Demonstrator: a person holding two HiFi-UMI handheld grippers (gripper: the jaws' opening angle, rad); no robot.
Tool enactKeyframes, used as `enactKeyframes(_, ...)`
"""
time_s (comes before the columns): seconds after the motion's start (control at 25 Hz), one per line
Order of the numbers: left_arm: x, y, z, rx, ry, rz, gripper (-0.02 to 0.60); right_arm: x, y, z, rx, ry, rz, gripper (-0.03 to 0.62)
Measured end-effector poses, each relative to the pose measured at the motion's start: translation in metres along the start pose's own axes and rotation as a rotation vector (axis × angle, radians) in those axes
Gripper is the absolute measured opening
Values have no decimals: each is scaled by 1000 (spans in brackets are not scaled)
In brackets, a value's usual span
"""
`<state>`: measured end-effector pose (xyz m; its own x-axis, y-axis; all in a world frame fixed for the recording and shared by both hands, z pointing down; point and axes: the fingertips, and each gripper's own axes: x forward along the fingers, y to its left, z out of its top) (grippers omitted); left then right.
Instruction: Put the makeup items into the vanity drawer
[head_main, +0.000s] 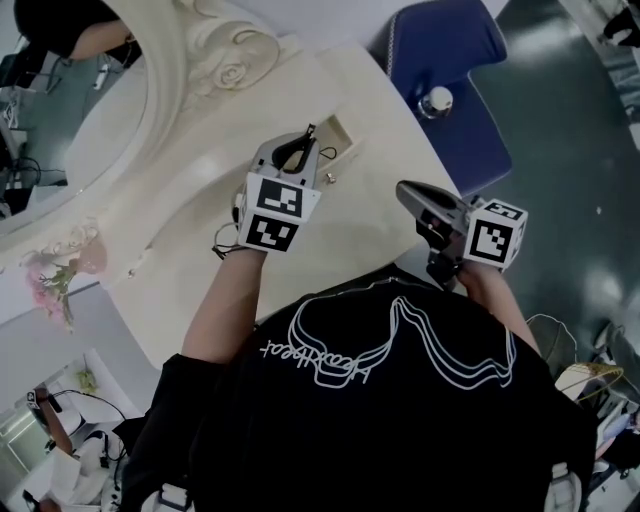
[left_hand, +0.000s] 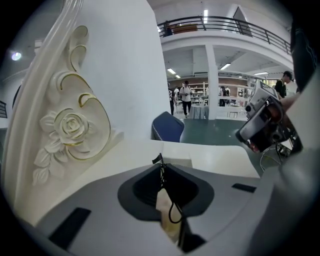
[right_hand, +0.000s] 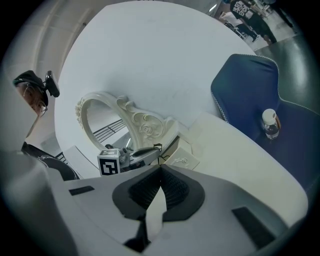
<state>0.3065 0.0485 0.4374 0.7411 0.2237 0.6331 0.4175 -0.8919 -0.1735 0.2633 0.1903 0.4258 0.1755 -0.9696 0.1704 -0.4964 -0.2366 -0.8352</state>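
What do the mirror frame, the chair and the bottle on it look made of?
Mirror frame: glossy cream resin or painted wood, gilt-lined rose relief. Chair: dark blue upholstery, perhaps faux leather; slight sheen, pale piping. Bottle: probably clear plastic; see-through body, white cap.

1. Head view: from above the person's shoulders, steeply down onto the vanity top (head_main: 350, 240).
2. Left gripper view: close over its own jaws, facing the carved mirror frame (left_hand: 65, 125) and the blue chair (left_hand: 167, 127).
3. Right gripper view: low across the vanity top, sharing frame, chair and left gripper (right_hand: 158, 147) with the head view.
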Motion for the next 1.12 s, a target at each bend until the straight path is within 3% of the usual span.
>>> enactKeyframes(0.28, 7, -7, -8, 3, 34, -40, 75, 2, -5, 2, 10, -1, -1, 5)
enactKeyframes(0.76, -10, -8, -6, -41, 7, -68, 120, 8, 5, 0, -3, -8, 12, 5)
enactKeyframes(1.12, -55, -18, -8, -198, -61, -145, 101, 23, 38, -7, -129, -17, 5, 5)
